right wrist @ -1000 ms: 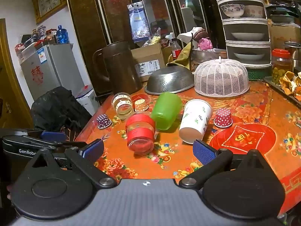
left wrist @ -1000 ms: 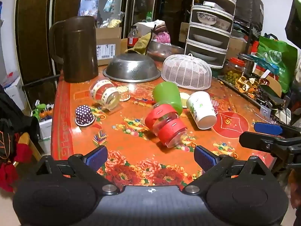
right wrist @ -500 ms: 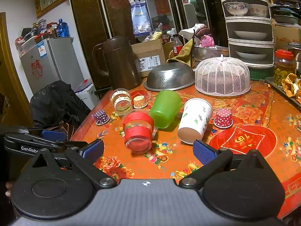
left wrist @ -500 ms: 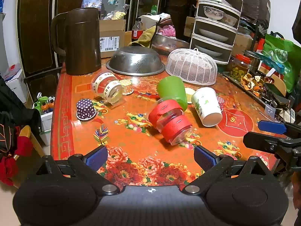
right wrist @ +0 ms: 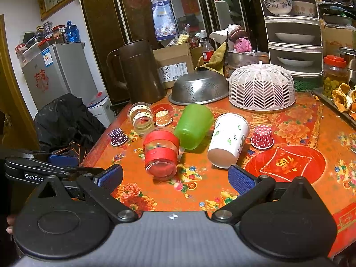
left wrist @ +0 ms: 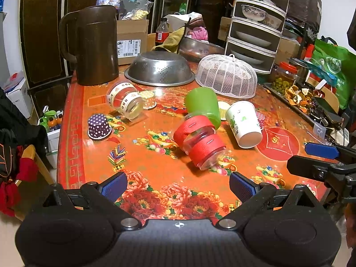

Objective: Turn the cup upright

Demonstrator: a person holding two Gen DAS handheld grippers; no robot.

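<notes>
While both claws gape empty, the left claw [right wrist: 64,166] reads "GenRob".

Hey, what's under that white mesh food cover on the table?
Through the mesh of the food cover only a dim, dark interior shows, and nothing under it can be made out. It sits rim-down on the table, so whatever it covers stays hidden.

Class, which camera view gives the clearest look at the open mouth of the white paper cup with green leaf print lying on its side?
The right wrist view: the white paper cup with green leaf print points its mouth almost straight at the camera. The left wrist view shows the same cup more side-on, its mouth turned to the right.
</notes>
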